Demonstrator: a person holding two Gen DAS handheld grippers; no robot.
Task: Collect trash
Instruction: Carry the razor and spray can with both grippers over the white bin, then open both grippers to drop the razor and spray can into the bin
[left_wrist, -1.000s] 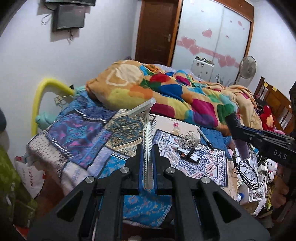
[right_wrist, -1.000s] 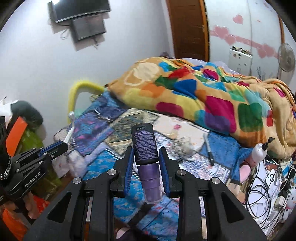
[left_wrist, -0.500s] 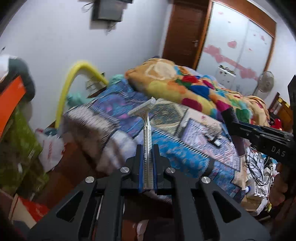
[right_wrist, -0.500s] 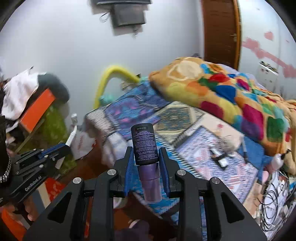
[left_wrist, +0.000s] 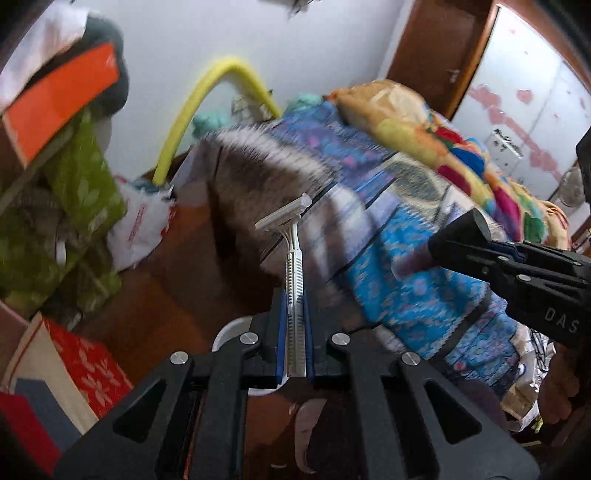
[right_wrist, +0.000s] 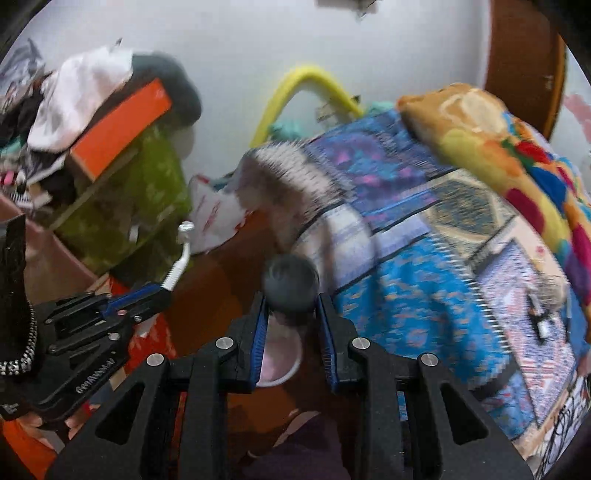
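1. Left gripper (left_wrist: 295, 325): confirm that your jaws are clamped nearly flat on the handle of the white disposable razor (left_wrist: 293, 258), whose head points up and forward, clear of the bedding

2. Right gripper (right_wrist: 291, 317): confirm that your jaws are closed on the dark purple bottle (right_wrist: 291, 290), gripped around its body with its cap end facing the camera

3. Note both items are off the bed (right_wrist: 424, 295) and carried over the brown floor (left_wrist: 177, 280) beside it

4. Locate the white bin (right_wrist: 282, 363) below the grippers; only part of its rim shows behind the fingers in each wrist view, so its contents cannot be judged

5. Judge progress: two pieces are picked up, neither is released yet

6. Expect further work: small clutter (right_wrist: 541, 321) lies on the patterned blanket at far right; blur prevents identifying it
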